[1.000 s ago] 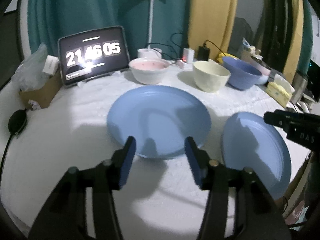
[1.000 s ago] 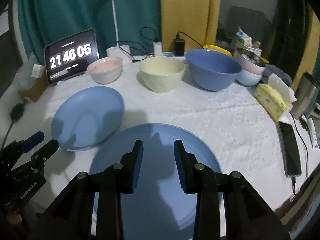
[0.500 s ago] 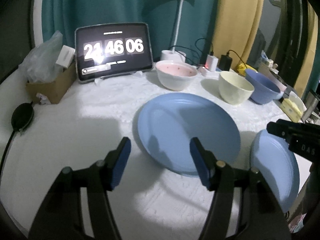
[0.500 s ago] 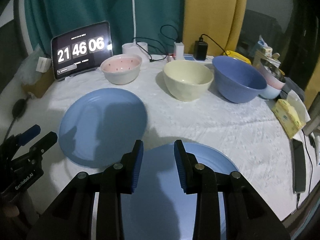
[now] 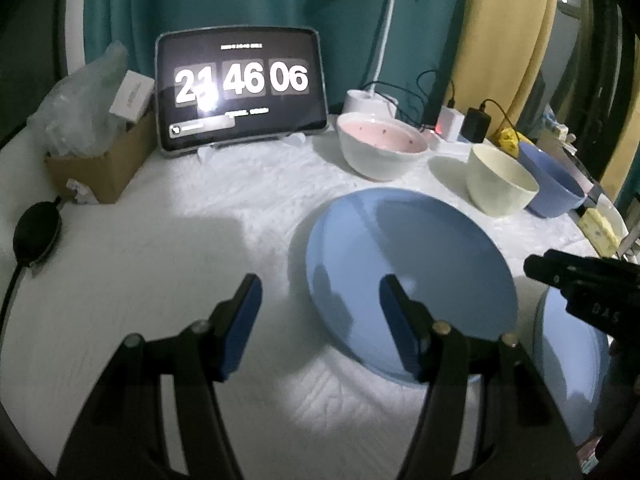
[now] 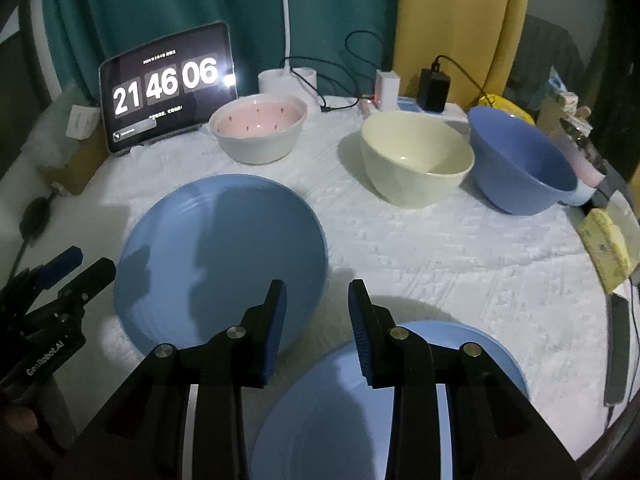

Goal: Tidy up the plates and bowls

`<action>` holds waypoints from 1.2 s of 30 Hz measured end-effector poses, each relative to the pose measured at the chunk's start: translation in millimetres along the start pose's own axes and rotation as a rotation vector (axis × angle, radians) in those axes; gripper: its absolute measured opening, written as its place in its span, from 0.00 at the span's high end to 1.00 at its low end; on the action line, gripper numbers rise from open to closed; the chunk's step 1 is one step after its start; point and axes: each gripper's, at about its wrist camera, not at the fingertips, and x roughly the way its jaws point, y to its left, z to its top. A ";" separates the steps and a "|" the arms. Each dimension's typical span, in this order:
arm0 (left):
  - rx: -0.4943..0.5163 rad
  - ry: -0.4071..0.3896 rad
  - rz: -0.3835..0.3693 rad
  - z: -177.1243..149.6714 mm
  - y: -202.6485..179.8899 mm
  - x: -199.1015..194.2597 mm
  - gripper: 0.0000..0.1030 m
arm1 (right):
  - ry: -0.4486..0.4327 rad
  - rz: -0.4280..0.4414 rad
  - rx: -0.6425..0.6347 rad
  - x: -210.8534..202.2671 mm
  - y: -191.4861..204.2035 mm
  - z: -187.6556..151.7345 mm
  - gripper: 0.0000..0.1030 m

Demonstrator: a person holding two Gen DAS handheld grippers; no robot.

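The white-clothed tabletop [image 6: 420, 248] carries everything. From the right wrist view, the far blue plate [image 6: 220, 256] lies flat at about 10 o'clock from the right claw [image 6: 316, 320]. The near blue plate [image 6: 360, 412] lies at 6 o'clock, partly under that claw's arms. The two plates sit close together but apart.

Along the back, the blue bowl [image 6: 520, 160] stands at 2 o'clock, the cream bowl [image 6: 416, 160] at 1 o'clock just beside it, and the pink-lined bowl [image 6: 260, 130] at 11 o'clock. All three are upright and empty.

Behind the bowls stand a tablet clock [image 6: 168, 84], a white lamp base [image 6: 287, 80] with looping cables, and a black charger [image 6: 434, 88]. A yellow sponge [image 6: 606, 248] lies at 3 o'clock near the edge.

The right claw's jaws are narrowly apart, nothing between them. The left claw [image 5: 320, 316] has its jaws wide apart and empty; its right finger overlaps the near rim of the far blue plate in the left wrist view, its left finger lies over bare cloth. A cardboard box [image 5: 100, 168] with a plastic bag sits at 10 o'clock there.
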 end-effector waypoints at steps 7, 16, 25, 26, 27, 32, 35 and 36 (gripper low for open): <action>-0.013 0.019 0.007 8.1 3.1 17.4 0.39 | 0.036 0.013 0.005 22.2 3.3 8.6 0.67; -0.003 0.058 0.001 11.8 -0.5 37.9 0.39 | 0.094 0.010 0.031 47.7 -2.1 13.3 0.67; 0.011 0.103 0.008 9.6 -1.8 57.6 0.39 | 0.137 0.022 0.033 67.7 -2.6 11.4 0.67; 0.011 0.110 0.008 9.2 -1.4 59.8 0.39 | 0.140 0.027 0.032 69.3 -2.6 11.6 0.67; 0.010 0.113 0.008 8.6 -0.9 61.7 0.40 | 0.139 0.031 0.033 70.2 -3.0 11.9 0.67; 0.013 0.123 -0.001 7.3 -1.1 65.7 0.43 | 0.127 0.040 0.024 71.9 -2.6 13.2 0.67; 0.026 0.126 -0.002 7.5 -3.4 66.6 0.53 | 0.122 0.042 0.018 71.6 -1.4 12.9 0.70; 0.028 0.126 -0.007 7.5 -3.7 66.4 0.57 | 0.121 0.042 0.018 71.8 -1.2 12.9 0.70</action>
